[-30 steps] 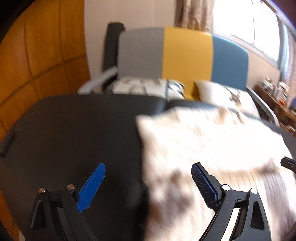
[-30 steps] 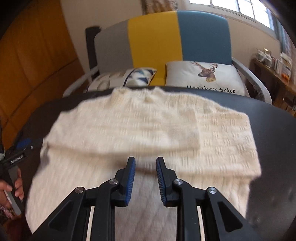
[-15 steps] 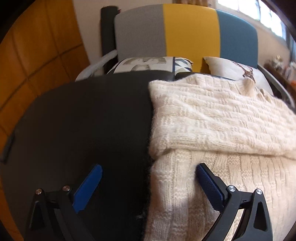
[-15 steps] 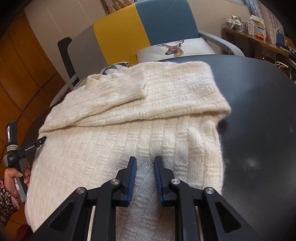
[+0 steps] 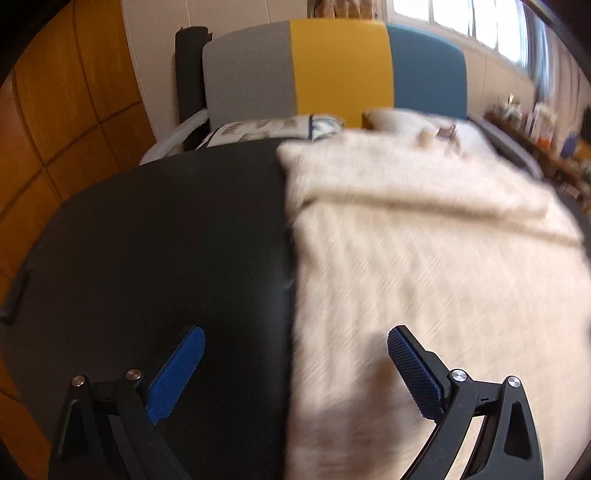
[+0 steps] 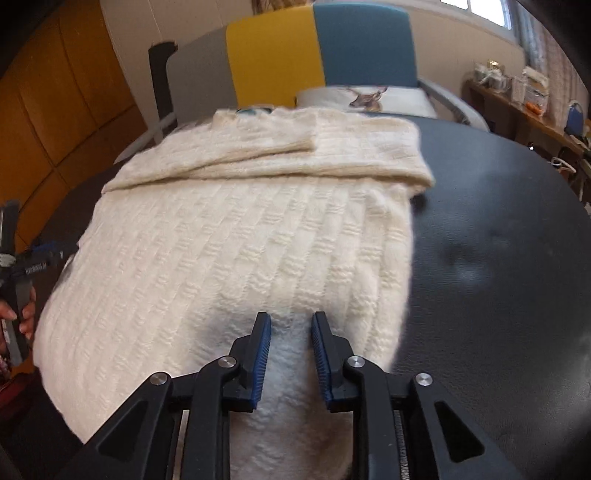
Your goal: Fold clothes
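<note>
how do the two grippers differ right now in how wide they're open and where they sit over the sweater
The left gripper has its jaws spread wide; the right gripper has its jaws close together, a narrow gap between them, opening slightly. The left gripper straddles the cream sweater's side edge, one finger over the black table; the right gripper is wholly over the sweater near its bottom. Neither grips any fabric, and both have blue pads.

A grey, yellow and blue sofa point(image 6: 295, 62) stands between orange wall panels point(image 5: 74, 122) and bright windows point(image 5: 461, 18).
</note>
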Demonstrator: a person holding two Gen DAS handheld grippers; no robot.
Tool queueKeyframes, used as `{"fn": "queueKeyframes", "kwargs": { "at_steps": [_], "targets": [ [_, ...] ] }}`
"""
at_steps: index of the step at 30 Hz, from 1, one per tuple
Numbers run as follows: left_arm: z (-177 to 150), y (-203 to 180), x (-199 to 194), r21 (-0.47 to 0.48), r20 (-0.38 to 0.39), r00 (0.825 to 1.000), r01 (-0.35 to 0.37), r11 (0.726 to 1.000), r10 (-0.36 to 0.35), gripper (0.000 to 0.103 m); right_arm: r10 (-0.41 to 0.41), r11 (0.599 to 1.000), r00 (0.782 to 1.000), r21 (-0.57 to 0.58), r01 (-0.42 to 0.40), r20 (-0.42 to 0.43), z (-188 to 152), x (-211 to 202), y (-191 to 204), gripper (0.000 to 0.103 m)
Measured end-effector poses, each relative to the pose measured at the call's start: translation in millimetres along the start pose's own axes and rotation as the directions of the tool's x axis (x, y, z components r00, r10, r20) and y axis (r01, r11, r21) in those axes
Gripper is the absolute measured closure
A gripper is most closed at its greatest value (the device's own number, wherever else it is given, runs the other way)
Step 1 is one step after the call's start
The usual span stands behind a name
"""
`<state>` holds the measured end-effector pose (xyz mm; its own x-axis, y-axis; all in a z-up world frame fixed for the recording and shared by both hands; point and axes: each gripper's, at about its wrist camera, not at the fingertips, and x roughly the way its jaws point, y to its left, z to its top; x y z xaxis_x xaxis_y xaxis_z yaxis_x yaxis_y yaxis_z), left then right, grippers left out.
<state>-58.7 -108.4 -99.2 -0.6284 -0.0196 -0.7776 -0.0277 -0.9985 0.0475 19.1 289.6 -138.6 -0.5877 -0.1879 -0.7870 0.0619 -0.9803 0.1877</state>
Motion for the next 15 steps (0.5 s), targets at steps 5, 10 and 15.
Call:
{"fn": "queueKeyframes", "kwargs": {
  "at_steps": [5, 10, 15],
  "targets": [
    [-17, 33, -8, -0.116, 0.003, 0.989, 0.147, 0.982, -0.148, 0.002, 0.111, 0.97, 0.991, 0.208, -0.124, 0.071, -10, -33, -27, 0.078],
    [-32, 60, -16, -0.152, -0.069, 0.94, 0.321, 0.935, -0.334, 0.002, 0.185, 0.908, 0.981, 0.37, -0.195, 0.062, -42, -60, -60, 0.072],
    [-50, 63, -31, -0.091, -0.128, 0.894, 0.419, 0.903, -0.428, 0.002, 0.315, 0.815, 0.947, 0.493, -0.306, 0.067, -78, -64, -72, 0.067]
  ]
}}
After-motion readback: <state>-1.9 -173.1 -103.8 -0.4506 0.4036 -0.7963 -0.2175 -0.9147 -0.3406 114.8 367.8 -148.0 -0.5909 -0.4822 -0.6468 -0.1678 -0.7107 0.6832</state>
